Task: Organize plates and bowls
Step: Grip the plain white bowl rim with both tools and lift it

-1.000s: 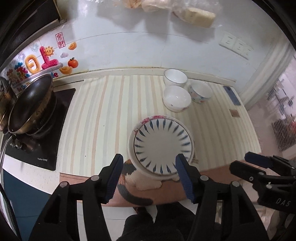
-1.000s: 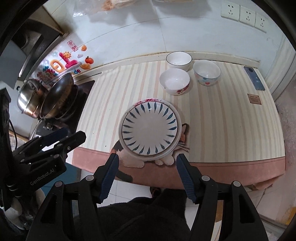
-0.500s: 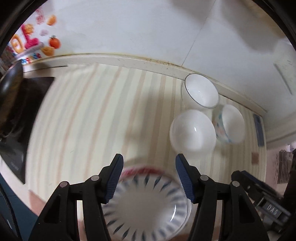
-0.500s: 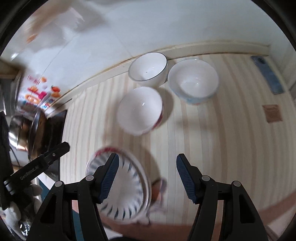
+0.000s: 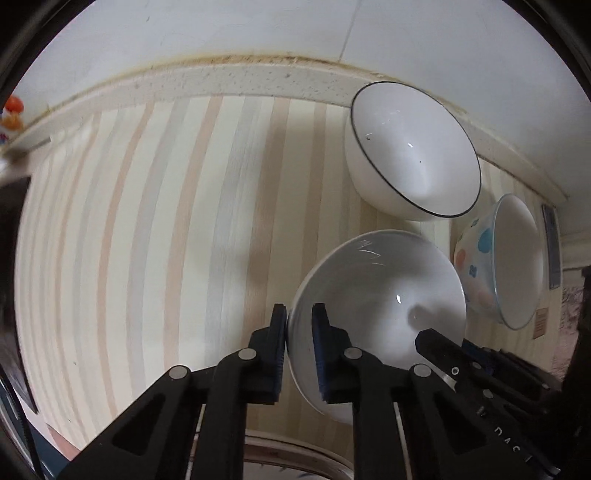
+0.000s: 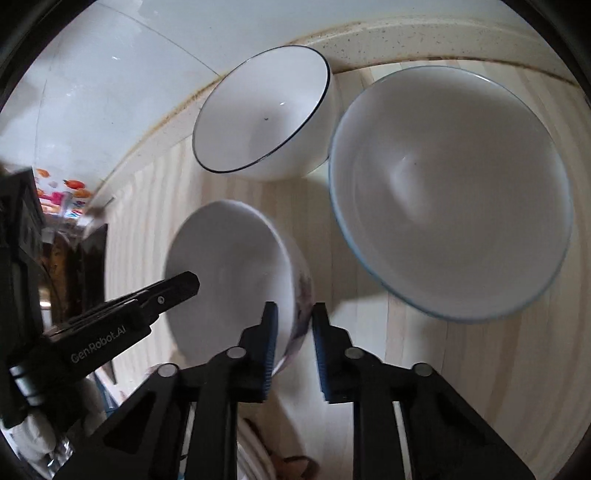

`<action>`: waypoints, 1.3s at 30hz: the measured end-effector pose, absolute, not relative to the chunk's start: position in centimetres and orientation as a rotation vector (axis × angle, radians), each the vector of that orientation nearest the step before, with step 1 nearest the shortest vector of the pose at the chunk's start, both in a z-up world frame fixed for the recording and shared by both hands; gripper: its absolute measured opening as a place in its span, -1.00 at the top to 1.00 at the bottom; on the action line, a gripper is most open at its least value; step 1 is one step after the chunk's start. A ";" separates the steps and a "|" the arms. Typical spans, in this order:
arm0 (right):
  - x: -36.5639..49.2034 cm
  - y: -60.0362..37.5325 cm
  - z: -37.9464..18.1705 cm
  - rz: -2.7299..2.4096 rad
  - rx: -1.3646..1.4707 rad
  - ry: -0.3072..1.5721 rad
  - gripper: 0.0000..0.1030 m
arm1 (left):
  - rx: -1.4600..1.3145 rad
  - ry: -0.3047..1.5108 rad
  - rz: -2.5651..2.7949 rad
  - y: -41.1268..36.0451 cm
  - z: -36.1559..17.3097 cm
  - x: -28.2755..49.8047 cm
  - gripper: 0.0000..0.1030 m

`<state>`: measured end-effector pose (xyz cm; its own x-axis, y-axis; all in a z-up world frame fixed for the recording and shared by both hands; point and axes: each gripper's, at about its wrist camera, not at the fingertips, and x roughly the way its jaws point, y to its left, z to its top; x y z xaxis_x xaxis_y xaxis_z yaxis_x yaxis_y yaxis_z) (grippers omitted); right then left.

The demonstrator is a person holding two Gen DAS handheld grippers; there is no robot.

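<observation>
The striped countertop (image 5: 155,229), matte with pale cream, peach and grey bands, filled most of both views and lay open on its left side; a speckled ledge (image 5: 236,77) bounded it at the glossy white wall (image 5: 221,26). Three round glazed bowls clustered at the back right, close together. The wide bowl with a pale blue rim (image 6: 450,192) and coloured dots on its outside sat just beside the black-rimmed white bowl (image 6: 266,118), which stood against the ledge. In front of them sat the plain white bowl (image 5: 376,306), its outer wall bearing a faint reddish pattern.

The left gripper (image 5: 299,332) was clamped on the near left rim of the plain white bowl, one blue ribbed pad outside the wall and one inside, the jaws nearly together. The right gripper (image 6: 293,332) straddled that bowl's right rim, its jaws closing with the wall between them; the inner pad met the wall, while I could not tell whether the outer pad touched. A plate's rim (image 5: 295,448) showed at the bottom edge.
</observation>
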<state>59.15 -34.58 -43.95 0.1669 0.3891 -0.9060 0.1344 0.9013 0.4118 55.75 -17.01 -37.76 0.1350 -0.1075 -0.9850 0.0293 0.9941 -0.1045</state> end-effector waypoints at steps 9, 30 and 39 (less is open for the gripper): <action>57.0 -34.2 -42.4 0.209 0.431 1.395 0.67 | -0.037 1.373 -0.119 -18.1 -34.7 52.4 0.78; 39.6 -42.1 -40.1 0.109 0.498 1.454 0.67 | 0.005 1.437 -0.332 -26.2 -34.6 40.6 0.78; 36.5 -44.4 -42.6 0.034 0.512 1.459 0.67 | 0.075 1.472 -0.353 -29.0 -37.1 38.8 0.78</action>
